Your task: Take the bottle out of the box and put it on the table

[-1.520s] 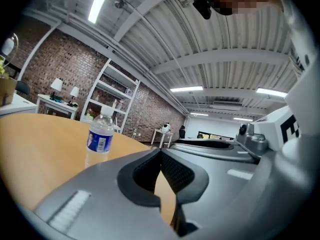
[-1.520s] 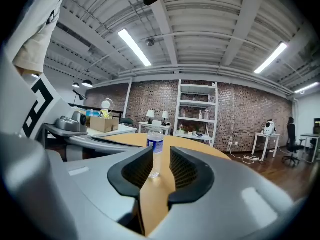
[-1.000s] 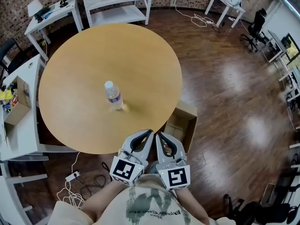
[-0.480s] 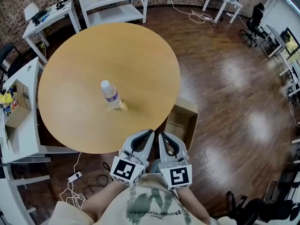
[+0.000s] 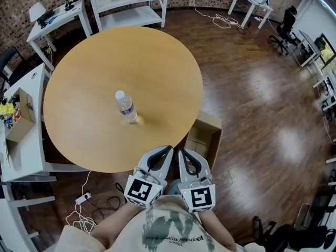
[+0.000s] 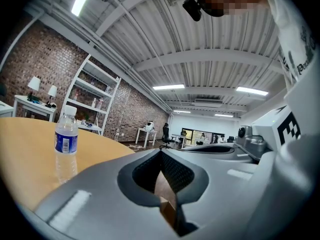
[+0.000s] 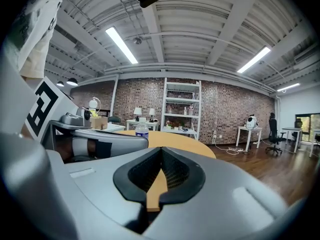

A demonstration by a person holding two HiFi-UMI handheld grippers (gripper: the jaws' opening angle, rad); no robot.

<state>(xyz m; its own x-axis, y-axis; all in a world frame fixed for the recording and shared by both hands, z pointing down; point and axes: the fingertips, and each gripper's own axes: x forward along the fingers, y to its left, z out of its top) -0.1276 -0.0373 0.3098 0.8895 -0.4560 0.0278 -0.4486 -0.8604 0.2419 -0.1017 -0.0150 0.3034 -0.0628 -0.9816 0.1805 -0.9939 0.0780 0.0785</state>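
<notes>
Left gripper [image 5: 167, 150] and right gripper [image 5: 179, 152] are both shut and empty, held side by side close to the person's chest.
Round wooden table [image 5: 157, 62] fills the middle of the head view; the open cardboard box [image 5: 203, 138] sits on the floor at the table's near right edge, one corner tucked under the rim and another hidden behind the right gripper; both grippers point roughly level towards the table, their tips nearly touching each other just at its near rim; the hands that hold them are hidden under the marker cubes, with only the forearms showing; the bottle [image 5: 126, 107] stands upright on the table, well apart from both grippers; its label print is too small to read.
</notes>
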